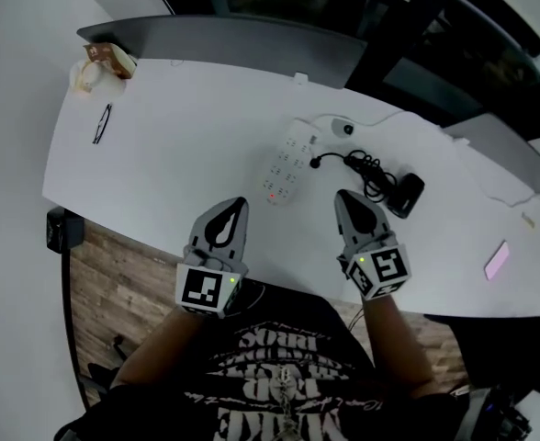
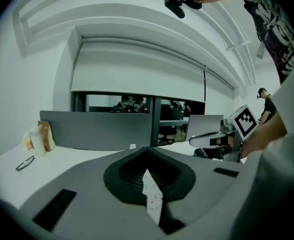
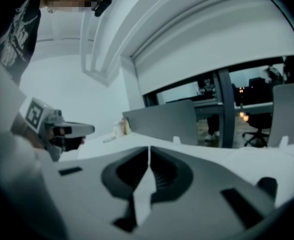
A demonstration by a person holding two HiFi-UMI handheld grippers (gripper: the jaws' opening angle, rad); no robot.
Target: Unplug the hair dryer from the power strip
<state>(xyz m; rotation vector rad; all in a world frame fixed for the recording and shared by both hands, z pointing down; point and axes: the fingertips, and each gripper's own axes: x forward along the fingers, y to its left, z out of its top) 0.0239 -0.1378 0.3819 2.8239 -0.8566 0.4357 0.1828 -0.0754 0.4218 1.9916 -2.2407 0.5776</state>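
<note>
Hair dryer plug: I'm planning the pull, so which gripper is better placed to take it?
Probably right. The right gripper sits nearest the plug; the left gripper faces the near end of the power strip. Both are shut.

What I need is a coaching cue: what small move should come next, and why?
Probably open the right gripper and ease it toward the black plug in the white power strip: its jaws are shut and empty, short of the plug, and the black hair dryer is still plugged in.

Left tool and right tool are both closed.
</note>
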